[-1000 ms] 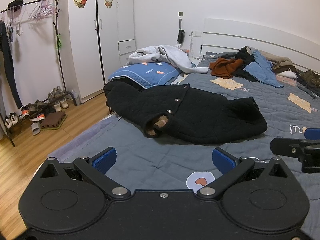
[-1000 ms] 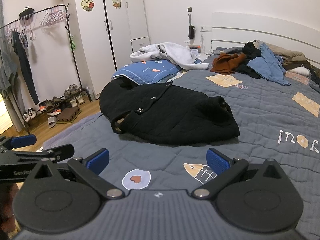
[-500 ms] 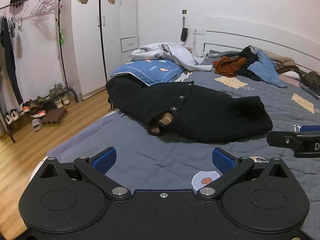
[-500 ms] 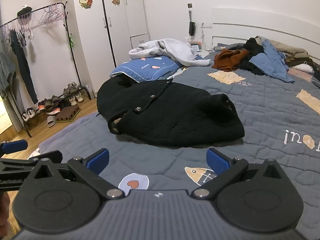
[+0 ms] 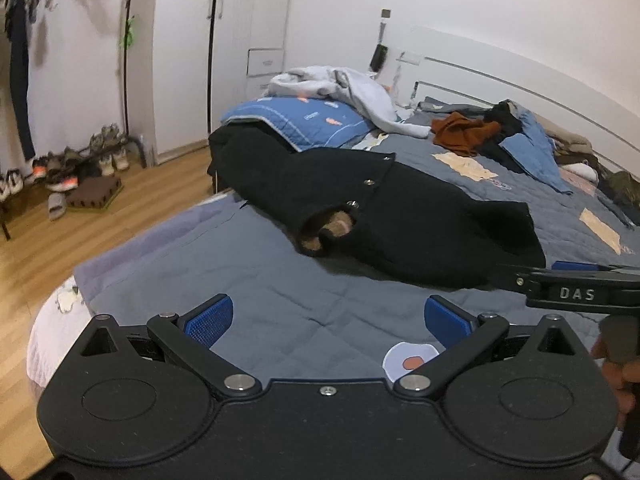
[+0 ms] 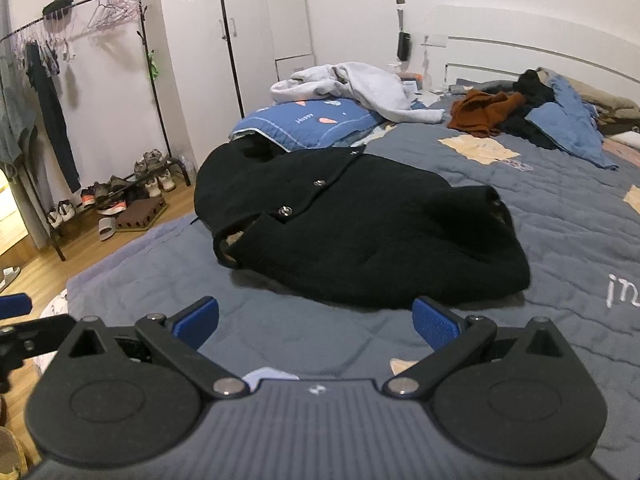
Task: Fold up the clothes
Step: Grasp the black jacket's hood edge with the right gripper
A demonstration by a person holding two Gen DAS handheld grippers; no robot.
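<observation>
Lying on grey quilted bed (image 6: 560,216): black jacket (image 6: 360,232) (unfolded); both claws wide, empty.

We see a bed (image 6: 560,216) under a grey quilt, carrying a black coat (image 6: 360,232), blue pillow (image 6: 312,124) and heaped clothes (image 6: 532,108).

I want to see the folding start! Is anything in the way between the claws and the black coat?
Nothing visible. Only bare grey quilt lies between the open right claw, the open left claw and the black coat.
</observation>
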